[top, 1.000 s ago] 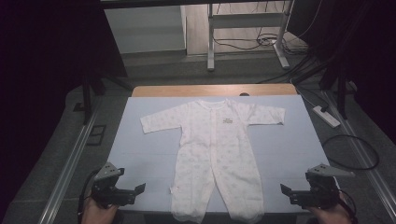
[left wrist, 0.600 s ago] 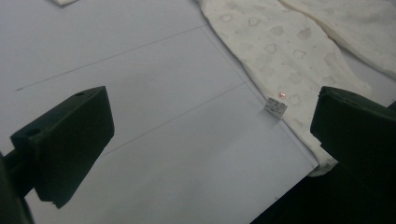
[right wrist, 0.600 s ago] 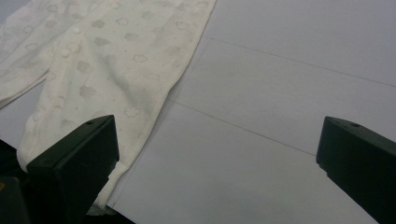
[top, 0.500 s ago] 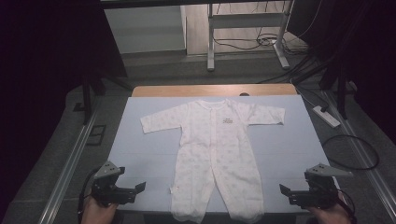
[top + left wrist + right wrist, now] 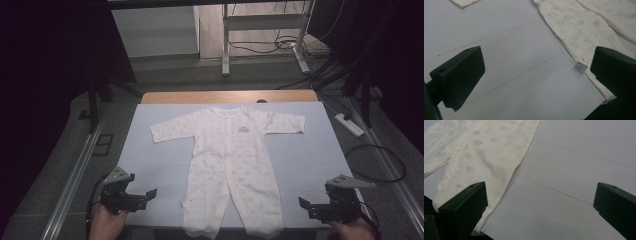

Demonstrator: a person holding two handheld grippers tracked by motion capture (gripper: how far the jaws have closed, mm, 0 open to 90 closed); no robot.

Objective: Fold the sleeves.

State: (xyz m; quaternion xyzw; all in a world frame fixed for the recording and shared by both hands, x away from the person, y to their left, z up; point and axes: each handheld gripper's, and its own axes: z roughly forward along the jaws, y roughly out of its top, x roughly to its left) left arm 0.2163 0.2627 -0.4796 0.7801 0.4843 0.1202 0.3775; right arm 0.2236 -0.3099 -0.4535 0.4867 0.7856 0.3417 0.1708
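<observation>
Spread flat and face up on the pale counter [image 5: 150,165], a white baby romper [image 5: 230,165]: sleeves out to left and right, legs toward the near edge, presumably laid so for folding. Left tool [image 5: 131,196] at the near left corner, jaws wide apart, empty, aimed inward at the left leg hem and its small label [image 5: 581,67]. Right tool [image 5: 316,207] at the near right corner, likewise gaping and holding nothing, apart from the right leg. Between the two tools, the romper's feet; possibly just overhanging the near edge, hard to tell.
</observation>
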